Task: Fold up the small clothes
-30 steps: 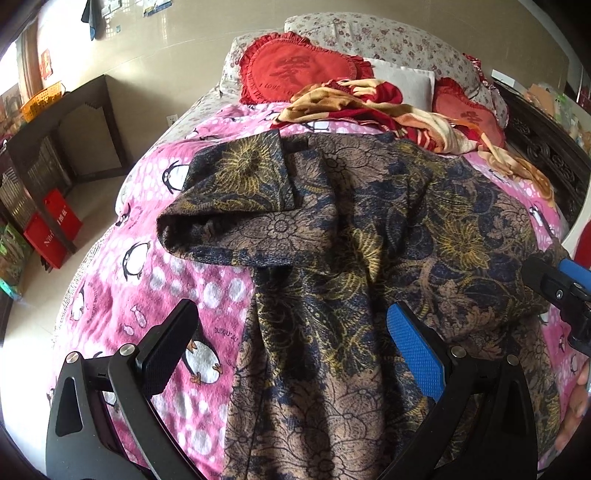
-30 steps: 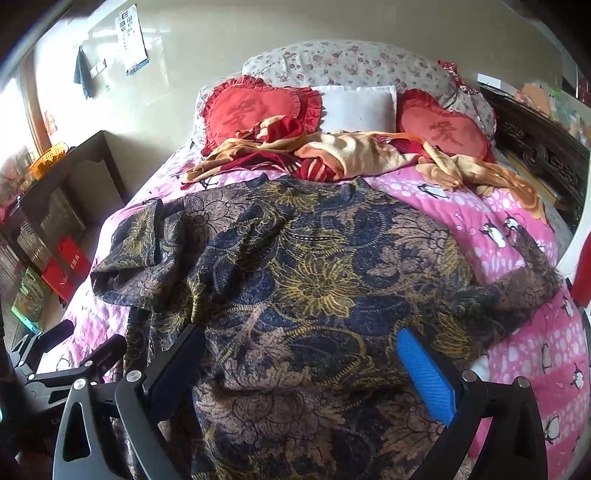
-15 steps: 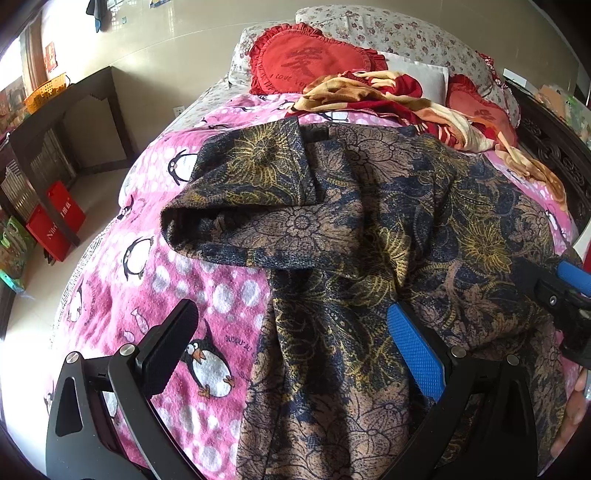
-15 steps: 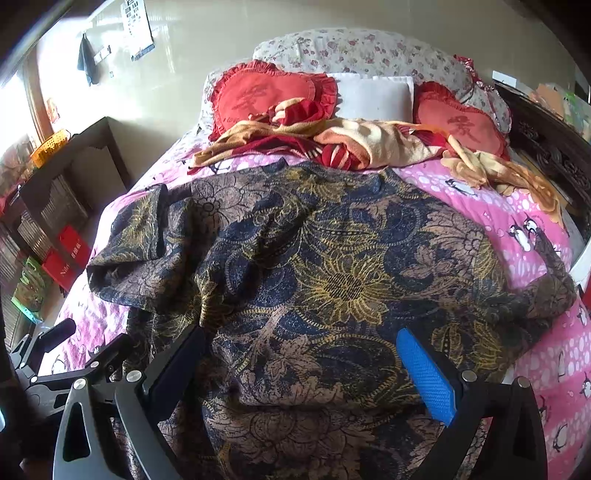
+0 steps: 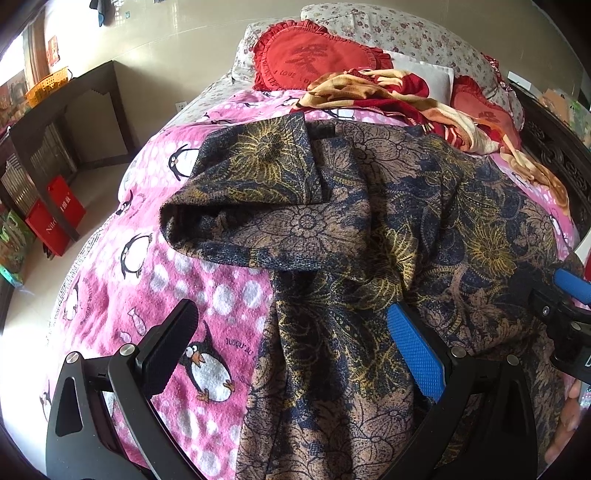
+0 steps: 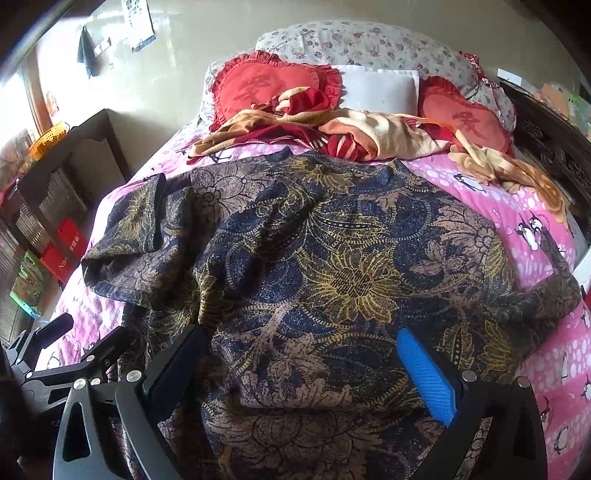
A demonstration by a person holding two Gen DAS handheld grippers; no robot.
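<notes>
The floral shirt (image 6: 332, 258) lies spread on the bed (image 5: 147, 280), its left sleeve (image 5: 258, 199) doubled inward; by my judgement the folding has barely begun. Both the left claw (image 5: 291, 347) and the right claw (image 6: 306, 354) hover low over the shirt's near hem, wide apart, gripping nothing.

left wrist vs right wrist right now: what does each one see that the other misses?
Left wrist only: the large penguin print on the pink blanket between its open fingers, and the open cuff of the shirt's left sleeve seen close up.

Right wrist only: the shirt's right sleeve trailing toward the bed edge, the whole white pillow, and the wall calendar.

Both: the floral shirt spread on the pink blanket, the red heart cushions, the crumpled red-and-tan cloth, and the open left gripper and right gripper.
</notes>
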